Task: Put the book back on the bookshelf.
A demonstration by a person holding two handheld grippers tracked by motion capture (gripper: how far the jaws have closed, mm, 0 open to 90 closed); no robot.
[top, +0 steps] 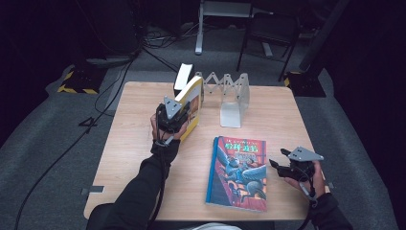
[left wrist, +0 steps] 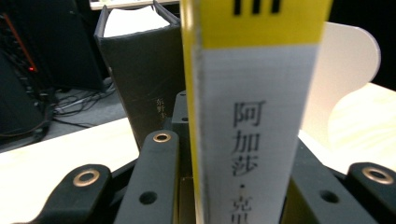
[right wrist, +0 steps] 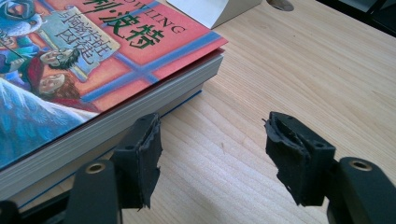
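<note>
Yellow book [top: 192,106] upright at table [top: 139,143] rear, spine pinched in our left gripper [top: 173,115], just beside black book [left wrist: 135,79] and rack [top: 233,96]; right gripper [right wrist: 212,154] spread, idle beside the flat book [top: 238,172], farther off

Pale matt wooden table [top: 143,143], glossy paper book cover [top: 238,167]

My high view looks down on the table [top: 143,139]; my right gripper view sits close over its wood, shared.
</note>
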